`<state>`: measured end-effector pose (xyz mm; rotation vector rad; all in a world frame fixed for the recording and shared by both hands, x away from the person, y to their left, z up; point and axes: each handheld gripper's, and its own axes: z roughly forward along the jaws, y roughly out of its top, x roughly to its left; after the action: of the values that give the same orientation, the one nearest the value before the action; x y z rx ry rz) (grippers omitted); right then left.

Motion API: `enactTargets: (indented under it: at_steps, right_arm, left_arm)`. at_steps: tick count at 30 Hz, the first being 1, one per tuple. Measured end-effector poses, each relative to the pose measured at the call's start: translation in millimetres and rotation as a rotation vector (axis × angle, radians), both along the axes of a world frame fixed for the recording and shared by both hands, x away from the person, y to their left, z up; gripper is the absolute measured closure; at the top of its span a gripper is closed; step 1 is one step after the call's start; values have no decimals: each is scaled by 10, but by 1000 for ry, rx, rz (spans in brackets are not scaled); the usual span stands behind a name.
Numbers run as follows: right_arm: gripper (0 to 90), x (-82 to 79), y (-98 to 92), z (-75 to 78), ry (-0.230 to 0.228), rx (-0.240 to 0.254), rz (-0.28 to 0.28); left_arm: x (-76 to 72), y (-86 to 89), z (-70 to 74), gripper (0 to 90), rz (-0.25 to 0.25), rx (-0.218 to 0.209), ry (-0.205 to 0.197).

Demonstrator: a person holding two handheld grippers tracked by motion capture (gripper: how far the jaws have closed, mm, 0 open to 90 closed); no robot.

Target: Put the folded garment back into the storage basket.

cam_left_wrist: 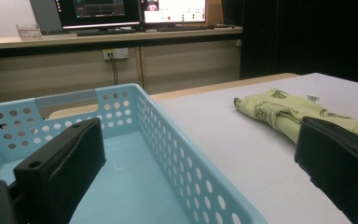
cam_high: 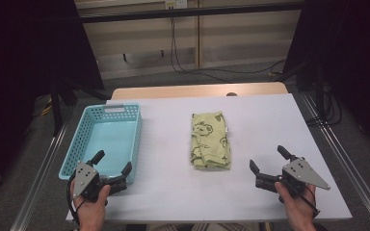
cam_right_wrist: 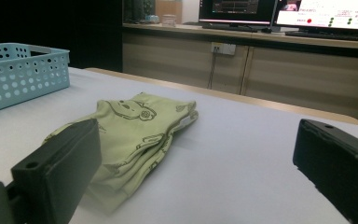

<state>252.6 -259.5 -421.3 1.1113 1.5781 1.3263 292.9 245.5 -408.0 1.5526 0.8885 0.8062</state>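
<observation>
Nearest to me, my left hand-held gripper [cam_high: 112,164] sits at the near left edge of the white worktop [cam_high: 270,125], jaws spread wide with nothing between them; one jaw hangs over the near end of the basket. My right hand-held gripper [cam_high: 267,158] is at the near right, jaws likewise wide apart and empty, resting just above the worktop.

Farther in, the folded yellow-green cloth [cam_high: 210,140] with a dark cartoon print lies flat near the middle of the worktop, between the two grippers and apart from both. In the right gripper view it lies just ahead of the left-hand jaw.

The light blue perforated basket [cam_high: 85,126] stands on the left side, empty, apart from the cloth.
</observation>
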Motion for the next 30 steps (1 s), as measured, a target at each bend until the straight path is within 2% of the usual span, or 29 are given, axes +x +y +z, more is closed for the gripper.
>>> enactTargets:
  at_steps: [1,2,5,6,7,8,10,12,13,15,16,17,18,21,23,25,28,30]
  right_arm:
    - [14,6,-4,-1,4,4,0]
    - [10,13,-7,-4,7,10,7]
    - [10,30,-6,-10,12,14,16]
    - [10,33,-7,-12,17,14,23]
    - [10,35,-7,-12,24,15,26]
    - [10,43,-9,-17,27,18,33]
    - [10,62,-15,-26,50,39,39]
    - [10,75,-16,-36,54,26,51]
    - [11,79,-11,-39,56,21,53]
    - [12,82,2,-41,61,24,63]
    - [26,84,4,-42,59,10,74]
    - [42,82,12,-42,52,-2,77]
    - [39,82,17,-43,44,-19,74]
    - [31,97,13,-50,48,-16,93]
    - [22,101,22,-51,53,-13,104]
    - [19,106,34,-56,59,-14,117]
    - [16,113,63,-64,66,-22,127]
    - [16,116,88,-67,78,-32,141]
  left_arm:
    - [-1,-5,-2,15,-3,-2,3]
    - [1,4,1,15,-4,19,2]
    - [1,-4,2,16,-7,14,8]
    - [6,-20,-4,15,-2,-3,4]
    - [5,-1,-2,15,-21,25,15]
    - [18,-26,-18,16,-2,18,11]
    - [32,-38,-28,15,-15,26,26]
    - [37,-66,-27,15,-30,24,25]
    - [38,-72,-22,16,-36,42,24]
    - [38,-108,-19,16,-45,43,21]
    - [40,-124,-19,16,-55,56,33]
    - [42,-152,-24,19,-67,49,38]
    - [43,-156,-22,22,-76,68,45]
    - [33,-198,-6,22,-86,67,39]
    - [33,-211,6,27,-93,94,30]
    - [37,-244,2,29,-89,85,27]
    - [37,-259,11,30,-94,118,23]
    - [43,-262,16,37,-107,83,33]
